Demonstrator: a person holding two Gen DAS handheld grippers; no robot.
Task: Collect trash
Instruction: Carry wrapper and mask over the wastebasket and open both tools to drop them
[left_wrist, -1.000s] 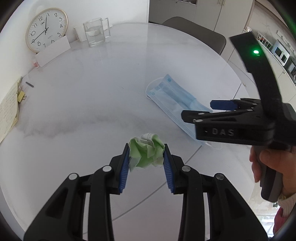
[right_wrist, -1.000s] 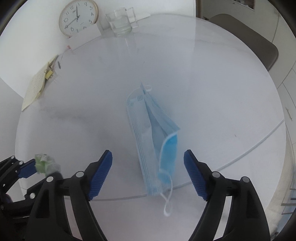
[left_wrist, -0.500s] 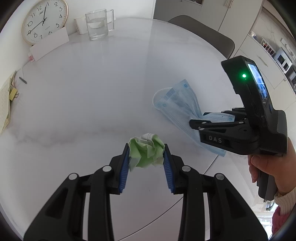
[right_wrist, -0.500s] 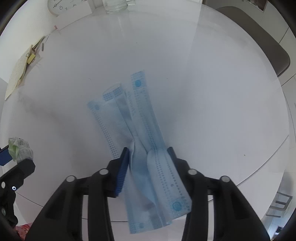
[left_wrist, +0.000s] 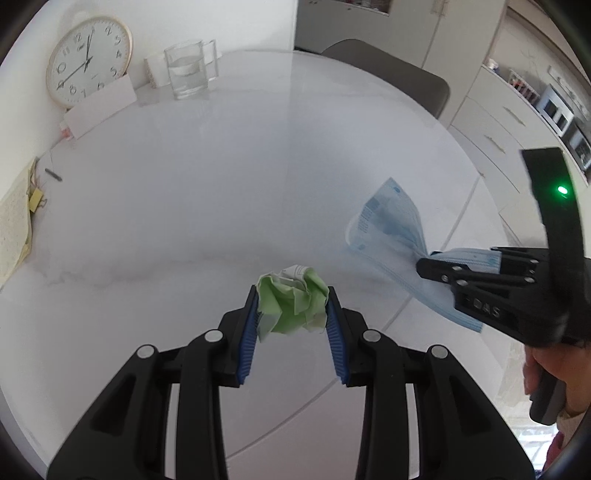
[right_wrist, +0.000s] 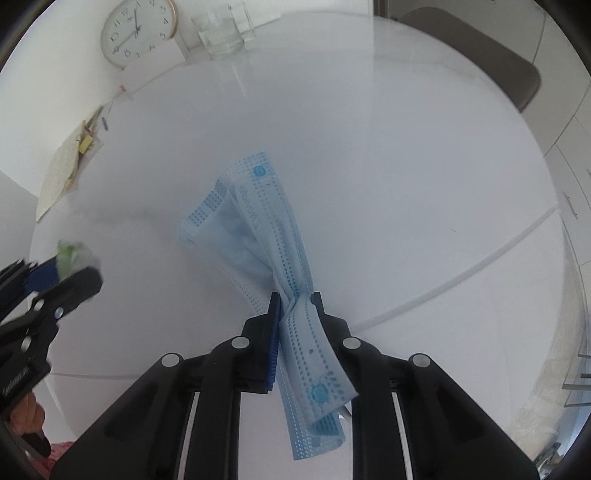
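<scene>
Both tongs grip trash above the white table.

The paper ball, green and white and crumpled, sits low in the centre of the left wrist view, pinched between the blue pads of the left gripper. The face mask, pale blue and folded, runs from the middle of the right wrist view down to its lower centre, bunched at the waist where the right gripper clamps narrowly on it; both ends flare out free. Under them spreads the round table. At the upper left stand a wall clock and a glass of water; a notepad lies at the left edge, and a chair stands at the upper right.
</scene>
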